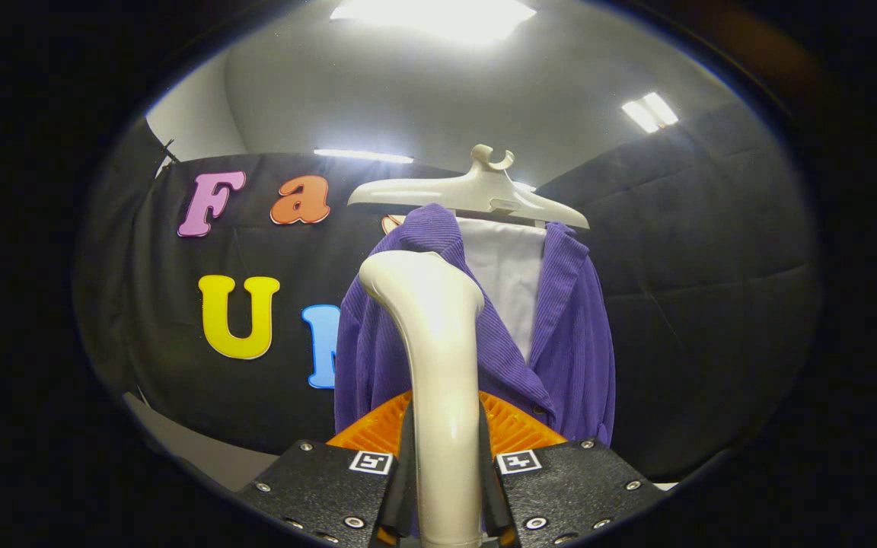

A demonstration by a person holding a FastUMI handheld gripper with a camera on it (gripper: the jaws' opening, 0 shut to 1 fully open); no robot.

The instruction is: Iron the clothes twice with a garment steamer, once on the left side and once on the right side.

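A: What do the jaws hold?
B: The gripper (448, 464) is clamped on the cream garment steamer (438, 358) handle, upright between its jaws.
A: And the clothes?
B: A purple shirt (575, 335) (over a white lining) hangs on a hanger (476, 194) just beyond.

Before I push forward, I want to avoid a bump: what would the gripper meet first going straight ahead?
The gripper, fingers shut on the steamer handle, points at the purple shirt on its hanger; the steamer head would likely touch it first, though depth is unclear.
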